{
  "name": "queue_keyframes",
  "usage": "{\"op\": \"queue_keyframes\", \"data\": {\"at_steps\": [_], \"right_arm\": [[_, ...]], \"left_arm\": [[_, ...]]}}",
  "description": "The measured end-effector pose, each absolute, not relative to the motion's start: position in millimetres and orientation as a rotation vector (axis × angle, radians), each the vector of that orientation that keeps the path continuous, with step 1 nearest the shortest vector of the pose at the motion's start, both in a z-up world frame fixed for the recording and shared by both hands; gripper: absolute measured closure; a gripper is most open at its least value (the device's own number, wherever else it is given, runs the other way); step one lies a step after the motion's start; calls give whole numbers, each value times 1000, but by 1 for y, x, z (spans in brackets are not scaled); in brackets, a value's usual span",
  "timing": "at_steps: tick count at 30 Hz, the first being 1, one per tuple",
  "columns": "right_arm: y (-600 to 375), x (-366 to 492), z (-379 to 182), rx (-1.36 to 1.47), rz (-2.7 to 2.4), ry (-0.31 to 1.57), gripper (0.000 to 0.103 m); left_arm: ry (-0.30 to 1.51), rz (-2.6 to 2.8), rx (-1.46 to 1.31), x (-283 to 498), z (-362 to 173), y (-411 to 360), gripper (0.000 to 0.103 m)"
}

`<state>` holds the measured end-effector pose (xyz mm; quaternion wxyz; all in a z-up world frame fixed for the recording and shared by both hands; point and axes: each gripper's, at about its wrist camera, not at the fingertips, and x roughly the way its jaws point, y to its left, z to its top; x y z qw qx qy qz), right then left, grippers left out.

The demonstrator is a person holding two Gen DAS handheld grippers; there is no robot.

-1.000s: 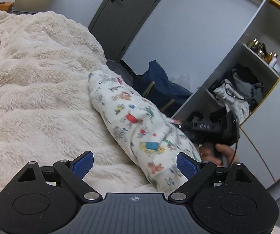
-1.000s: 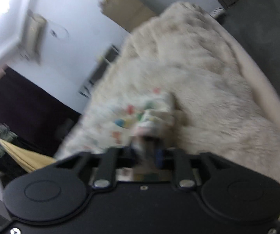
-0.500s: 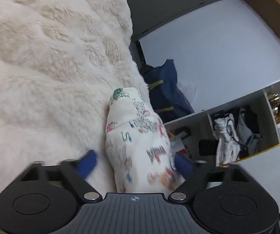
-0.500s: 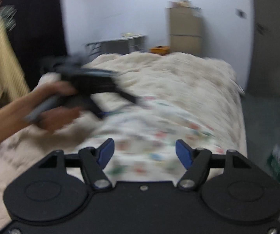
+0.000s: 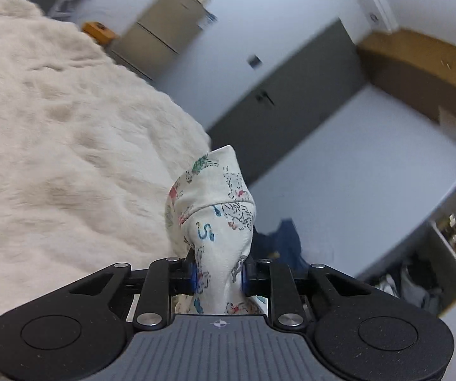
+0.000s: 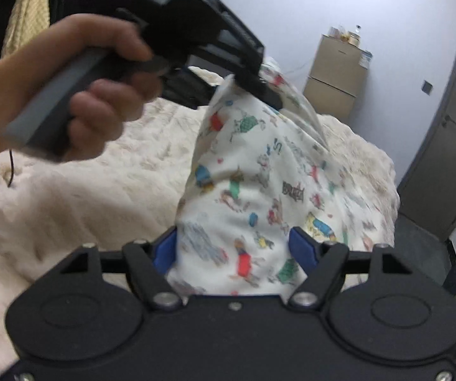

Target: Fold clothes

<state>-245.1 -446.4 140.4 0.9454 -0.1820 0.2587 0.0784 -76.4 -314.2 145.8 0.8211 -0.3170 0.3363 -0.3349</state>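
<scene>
A white child's garment (image 5: pixel 218 203) printed with small coloured cartoons hangs bunched above a fluffy cream blanket (image 5: pixel 53 143). My left gripper (image 5: pixel 217 274) is shut on it: the blue pads squeeze a narrow neck of cloth, and the jaws are still closing. In the right wrist view a person's hand (image 6: pixel 69 95) holds that left gripper (image 6: pixel 255 87), which grips the garment (image 6: pixel 259 174) at its top edge. My right gripper (image 6: pixel 232 246) is low in front. Its jaws are opening, the lower part of the cloth lies between the blue pads, and they do not pinch it.
The blanket (image 6: pixel 85 190) covers the whole bed. A grey door (image 6: pixel 450 158) and tan stacked boxes (image 6: pixel 336 76) stand beyond the bed. A dark blue bag (image 5: pixel 283 238) lies on the floor near an open shelf holding clothes (image 5: pixel 434 270).
My left gripper went from wide open to closed on the garment and lifted it off the blanket. The right gripper let go, opened wider and swung round to face the hanging cloth.
</scene>
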Motion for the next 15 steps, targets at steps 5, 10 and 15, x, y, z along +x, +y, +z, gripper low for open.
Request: {"op": "queue_keyframes", "data": {"at_steps": [5, 10, 15], "right_arm": [[-397, -228, 108, -589, 100, 522, 34], [-435, -216, 111, -626, 106, 524, 79], [-481, -204, 166, -696, 186, 520, 80]], "left_arm": [[709, -670, -730, -75, 138, -295, 84], [708, -682, -772, -71, 138, -270, 88], [717, -721, -743, -74, 143, -268, 89]]}}
